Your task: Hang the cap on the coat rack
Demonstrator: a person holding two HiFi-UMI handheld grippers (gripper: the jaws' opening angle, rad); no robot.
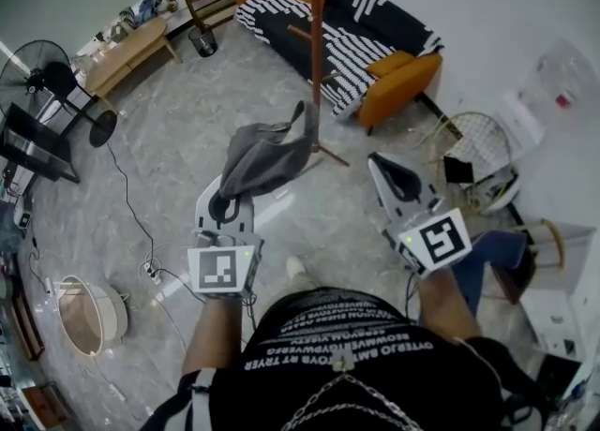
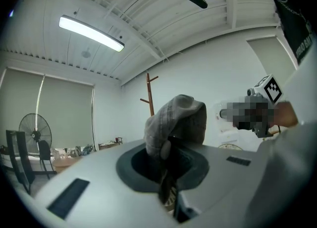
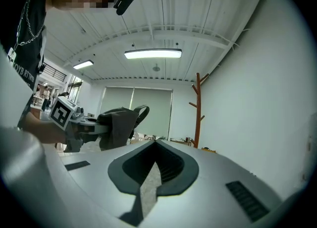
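Marble floor (image 1: 187, 120): left gripper (image 1: 228, 200) clamped on grey cap (image 1: 267, 153); coat rack (image 1: 317, 45) at 12 o'clock; right gripper (image 1: 382, 167) closed, empty.

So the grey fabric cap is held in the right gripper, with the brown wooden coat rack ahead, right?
No: the grey fabric cap is held in the left gripper, not the right gripper, as the left gripper view shows. The brown wooden coat rack is ahead.

One cap (image 1: 262, 159), one coat rack (image 1: 317, 45), one sofa (image 1: 403, 82), one fan (image 1: 33, 68), and two grippers, left (image 1: 230, 198) and right (image 1: 380, 165).
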